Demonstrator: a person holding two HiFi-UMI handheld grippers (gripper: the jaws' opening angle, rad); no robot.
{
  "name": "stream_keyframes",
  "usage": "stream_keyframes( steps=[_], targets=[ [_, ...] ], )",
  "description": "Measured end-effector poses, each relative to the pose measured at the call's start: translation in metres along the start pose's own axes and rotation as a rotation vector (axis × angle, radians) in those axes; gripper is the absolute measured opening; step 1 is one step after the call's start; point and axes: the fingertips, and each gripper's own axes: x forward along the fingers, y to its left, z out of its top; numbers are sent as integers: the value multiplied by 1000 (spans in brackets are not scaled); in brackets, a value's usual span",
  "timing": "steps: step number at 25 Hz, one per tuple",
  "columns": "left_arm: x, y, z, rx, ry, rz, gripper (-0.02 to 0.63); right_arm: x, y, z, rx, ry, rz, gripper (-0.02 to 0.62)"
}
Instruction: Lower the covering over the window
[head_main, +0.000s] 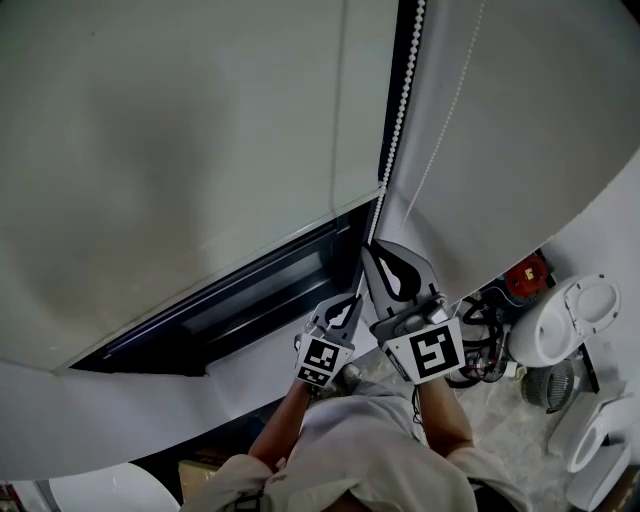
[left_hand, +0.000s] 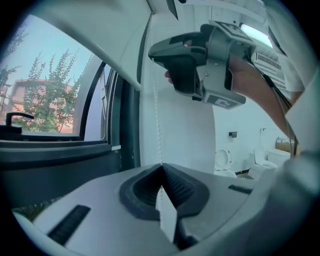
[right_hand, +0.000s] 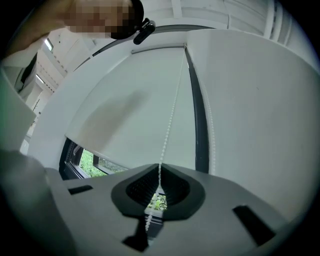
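A white roller blind (head_main: 200, 150) covers most of the window, and a dark strip of open window (head_main: 250, 300) shows under its bottom edge. A white bead chain (head_main: 400, 110) hangs along the dark frame to the blind's right. My right gripper (head_main: 368, 248) is the higher one and is shut on the chain (right_hand: 170, 120), which runs down into its jaws (right_hand: 159, 170). Just below it, my left gripper (head_main: 350, 300) is shut on the same chain (left_hand: 157, 125) where it enters the jaws (left_hand: 161, 167). From the left gripper view, the right gripper (left_hand: 155, 52) hangs above, and trees show through the glass (left_hand: 50, 95).
A second thin cord (head_main: 450, 110) hangs over the neighbouring white blind on the right. Low on the right stand white toilets (head_main: 570, 320) (head_main: 600, 430), a round wire grille (head_main: 550, 385), a red object (head_main: 525, 275) and a tangle of cables (head_main: 480, 345).
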Motion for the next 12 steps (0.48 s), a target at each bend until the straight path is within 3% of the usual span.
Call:
stream_keyframes(
  steps=[12],
  targets=[
    [11, -6, -54, -54, 104, -10, 14, -3, 6, -56, 71, 75, -6, 5]
  ],
)
